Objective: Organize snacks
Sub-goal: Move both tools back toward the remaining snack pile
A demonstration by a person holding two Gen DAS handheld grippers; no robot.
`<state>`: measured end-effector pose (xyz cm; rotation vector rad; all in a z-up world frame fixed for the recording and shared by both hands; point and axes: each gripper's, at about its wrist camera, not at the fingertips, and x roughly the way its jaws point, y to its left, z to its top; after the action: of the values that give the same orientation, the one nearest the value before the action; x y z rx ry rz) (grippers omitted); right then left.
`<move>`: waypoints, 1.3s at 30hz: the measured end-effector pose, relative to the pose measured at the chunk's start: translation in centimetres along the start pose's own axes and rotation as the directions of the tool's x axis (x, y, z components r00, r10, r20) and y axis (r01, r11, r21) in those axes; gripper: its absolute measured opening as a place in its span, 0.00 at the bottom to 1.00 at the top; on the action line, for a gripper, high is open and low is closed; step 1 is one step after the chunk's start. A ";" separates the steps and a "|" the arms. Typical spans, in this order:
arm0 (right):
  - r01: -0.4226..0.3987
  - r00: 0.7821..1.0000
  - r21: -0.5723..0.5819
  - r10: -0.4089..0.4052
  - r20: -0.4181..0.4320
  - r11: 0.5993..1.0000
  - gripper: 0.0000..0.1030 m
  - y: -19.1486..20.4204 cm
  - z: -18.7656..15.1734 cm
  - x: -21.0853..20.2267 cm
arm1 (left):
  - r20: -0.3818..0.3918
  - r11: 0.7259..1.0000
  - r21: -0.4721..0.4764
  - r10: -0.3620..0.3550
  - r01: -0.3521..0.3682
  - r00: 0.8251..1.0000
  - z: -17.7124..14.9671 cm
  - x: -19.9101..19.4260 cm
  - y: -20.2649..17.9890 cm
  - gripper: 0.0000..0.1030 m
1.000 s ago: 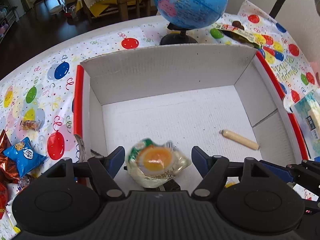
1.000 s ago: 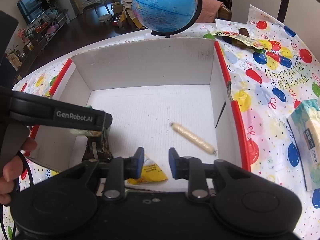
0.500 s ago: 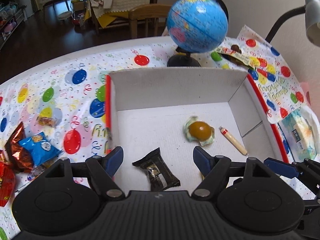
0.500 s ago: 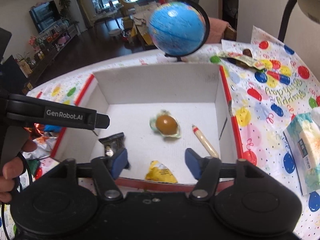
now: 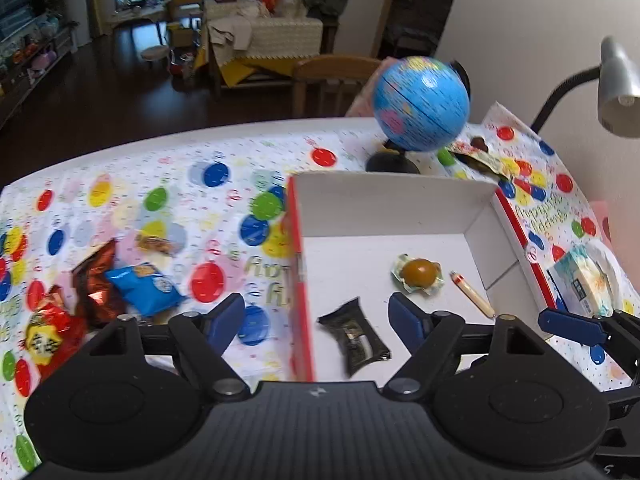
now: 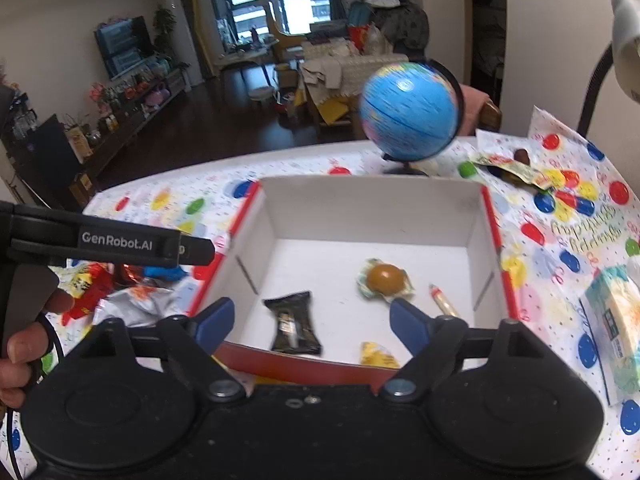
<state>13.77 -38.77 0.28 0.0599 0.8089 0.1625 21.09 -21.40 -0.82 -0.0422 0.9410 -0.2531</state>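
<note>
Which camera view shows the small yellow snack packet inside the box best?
The right wrist view. There the yellow packet lies in plain sight on the floor of the box, by its near red wall, between the black wrapper and the stick snack. The left wrist view does not show it at all.

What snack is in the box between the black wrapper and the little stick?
The round brown snack in its clear wrapper lies between the black wrapper and the stick, seen in both wrist views.

Black grippers, blue-padded jaws, white "GenRobot.AI" marking.
</note>
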 end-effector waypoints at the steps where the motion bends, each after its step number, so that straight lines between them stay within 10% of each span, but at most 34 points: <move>1: -0.006 1.000 -0.002 0.006 0.005 1.000 0.85 0.5 0.1 -0.2 | 0.008 1.000 -0.005 0.003 -0.003 1.000 -0.1 -0.5 0.5 0.79; 39: -0.135 0.989 -0.108 0.126 -0.083 0.985 0.96 20.3 -2.4 7.6 | -0.036 0.953 -0.263 0.144 -0.148 0.989 -8.3 -5.7 25.0 0.81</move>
<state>14.72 -17.47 -4.43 -0.0008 0.8704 0.3364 16.13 4.74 -4.87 -0.2166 0.9848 0.0113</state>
